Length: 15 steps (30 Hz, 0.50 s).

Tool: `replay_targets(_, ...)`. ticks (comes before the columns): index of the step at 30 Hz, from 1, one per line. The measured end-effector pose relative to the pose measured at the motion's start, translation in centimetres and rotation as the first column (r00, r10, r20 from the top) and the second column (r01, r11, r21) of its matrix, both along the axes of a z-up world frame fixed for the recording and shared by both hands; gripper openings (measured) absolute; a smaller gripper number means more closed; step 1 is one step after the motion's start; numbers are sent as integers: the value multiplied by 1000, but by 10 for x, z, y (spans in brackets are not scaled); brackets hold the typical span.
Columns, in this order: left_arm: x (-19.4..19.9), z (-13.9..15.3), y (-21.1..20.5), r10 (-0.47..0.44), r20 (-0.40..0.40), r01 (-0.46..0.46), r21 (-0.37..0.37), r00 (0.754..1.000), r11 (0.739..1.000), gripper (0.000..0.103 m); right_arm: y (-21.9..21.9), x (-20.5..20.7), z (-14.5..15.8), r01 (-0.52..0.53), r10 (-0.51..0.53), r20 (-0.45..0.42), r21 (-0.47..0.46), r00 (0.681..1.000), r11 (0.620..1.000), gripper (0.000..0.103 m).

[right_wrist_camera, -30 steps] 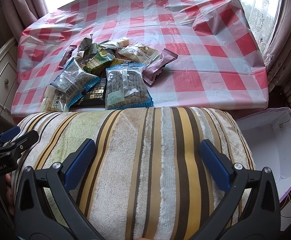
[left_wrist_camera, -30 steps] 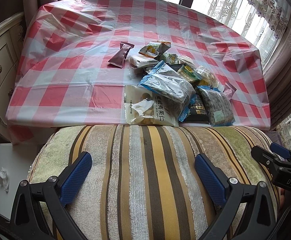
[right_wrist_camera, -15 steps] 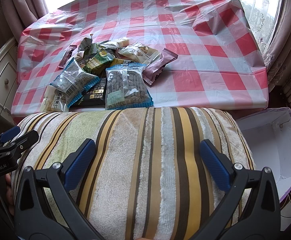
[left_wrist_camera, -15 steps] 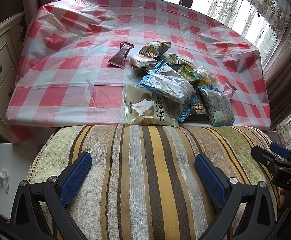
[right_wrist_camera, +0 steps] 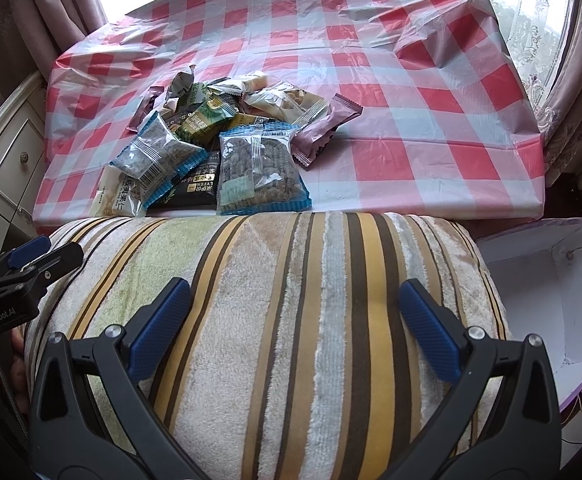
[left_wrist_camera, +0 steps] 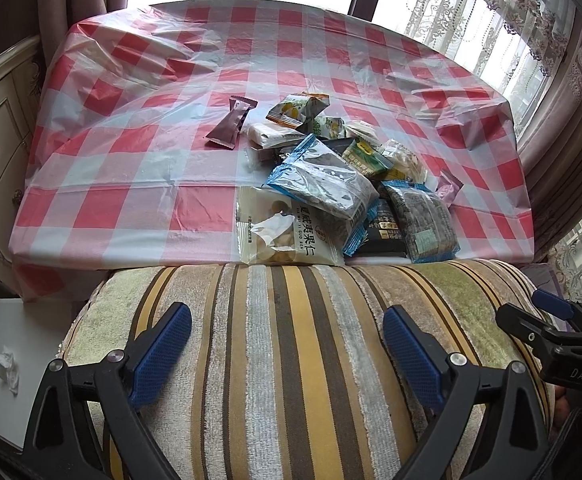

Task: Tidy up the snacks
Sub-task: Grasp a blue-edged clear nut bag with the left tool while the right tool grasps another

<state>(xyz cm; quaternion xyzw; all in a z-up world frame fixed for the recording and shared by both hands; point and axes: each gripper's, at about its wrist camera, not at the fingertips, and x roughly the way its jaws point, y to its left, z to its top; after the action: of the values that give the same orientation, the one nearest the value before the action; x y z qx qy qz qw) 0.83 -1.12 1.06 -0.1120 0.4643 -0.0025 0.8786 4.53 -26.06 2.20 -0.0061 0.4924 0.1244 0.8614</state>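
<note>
Both claws, left claw (left_wrist_camera: 287,344) and right claw (right_wrist_camera: 295,324), hang spread and empty over the striped cushion (left_wrist_camera: 291,360); left jaws have just been narrowing slightly; I reckon I'm poised for the snack pile (left_wrist_camera: 331,184) heaped near the worktop (left_wrist_camera: 131,160) edge.

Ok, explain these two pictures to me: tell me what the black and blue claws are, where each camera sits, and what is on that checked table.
Each picture comes from a camera mounted on a hand-held gripper, looking forward along its two blue-padded fingers. A person holds one in each hand. The left gripper has just been closing slightly, though it stands open and empty; the right gripper is open and empty too. Both hover over a striped cushion. Beyond it, a pile of snack packets lies on the checked tablecloth. In the right view, an open box sits beside the cushion.
</note>
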Motion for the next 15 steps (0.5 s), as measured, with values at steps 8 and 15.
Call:
replay_targets(8,51,5,-4,-21,-1,21,-58,1000,998,85,10,32,-5,1,-1,-41,-14,999,1000,103)
replay_targets(15,99,-10,-20,-79,-98,69,-98,992,993,85,40,68,-19,-87,83,-72,-46,994,995,99)
